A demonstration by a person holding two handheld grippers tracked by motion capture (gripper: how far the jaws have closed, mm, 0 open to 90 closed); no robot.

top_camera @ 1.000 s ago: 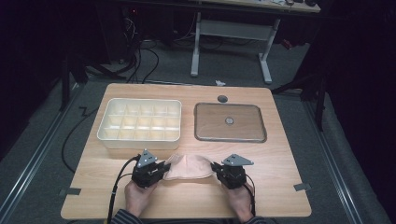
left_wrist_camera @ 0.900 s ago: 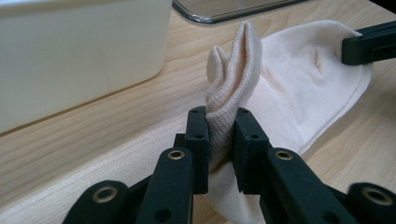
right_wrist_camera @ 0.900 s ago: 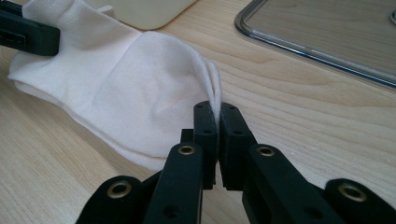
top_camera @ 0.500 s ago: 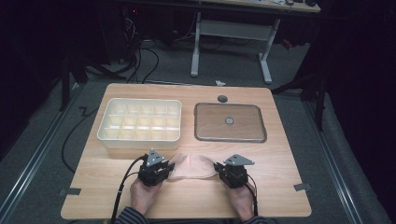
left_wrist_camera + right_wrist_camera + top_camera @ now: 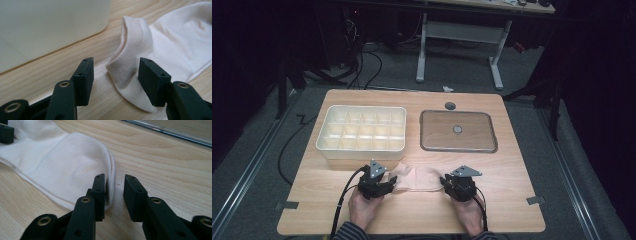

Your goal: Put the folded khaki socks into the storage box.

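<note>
A pale pink sock [image 5: 419, 178] lies flat on the wooden table [image 5: 512, 200] between my two grippers. My left gripper [image 5: 391, 184] is at its cuff end. In the left gripper view the ribbed cuff [image 5: 125, 62] stands between the jaws of the left gripper [image 5: 115, 67], and neither pad presses on it. My right gripper [image 5: 445, 183] is at the toe end. In the right gripper view the sock's rounded edge [image 5: 111, 170] sits in the gap of the right gripper [image 5: 115, 187], loose. Both grippers' jaws have just been opening.
A cream compartment tray [image 5: 326, 145] stands behind the left gripper, its wall [image 5: 50, 25] close by. A metal tray with a centre knob [image 5: 432, 131] lies at the back right. A small dark disc [image 5: 450, 105] sits near the far edge.
Both grippers were shut on the sock's ends; now both stand open and the sock lies slack on the table. The hands have hardly moved.
</note>
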